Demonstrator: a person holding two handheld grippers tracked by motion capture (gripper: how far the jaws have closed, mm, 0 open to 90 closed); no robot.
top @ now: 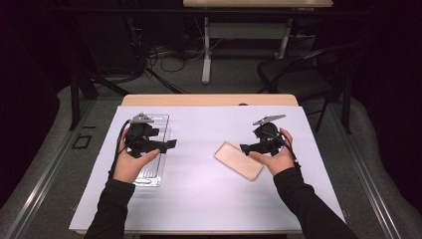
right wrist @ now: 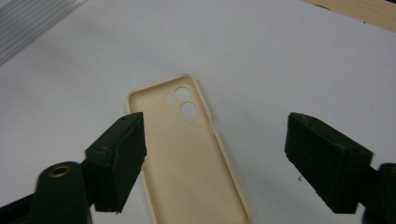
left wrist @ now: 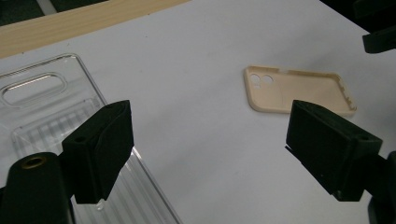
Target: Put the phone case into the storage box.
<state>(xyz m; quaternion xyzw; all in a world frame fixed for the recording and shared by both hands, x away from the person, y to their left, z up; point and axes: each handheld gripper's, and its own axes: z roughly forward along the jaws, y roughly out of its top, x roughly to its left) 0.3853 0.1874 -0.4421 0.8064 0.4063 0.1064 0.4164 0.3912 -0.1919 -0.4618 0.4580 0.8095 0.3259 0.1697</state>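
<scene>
Right gripper [top: 247,147] hovers over the right half of the desk [top: 209,199], its jaws spread wide with nothing pinched between them. Seen through the right gripper view, the case [right wrist: 187,154] lies flat on the white sheet [right wrist: 280,56] below and between the two black jaws, inside face up, camera holes toward the far end; the pads stand apart from it on either side and do not touch it. From the high view the case [top: 238,160] is a beige shell lying at a slant, right of the desk's middle, just beside the right hand [top: 274,158], one end under the gripper's tips.

Left gripper [top: 170,145] is held over the left half of the desk, also wide and holding nothing. It hangs above a clear tray [top: 152,174] that lies lengthwise near the left edge of the sheet. In the left gripper view the tray [left wrist: 46,102] shows a ribbed floor and an oval slot at its far end, with one jaw above it and the other above bare sheet; the case [left wrist: 299,91] lies well apart from the tray, beyond the other jaw. A strip of bare wood runs along the desk's far edge
</scene>
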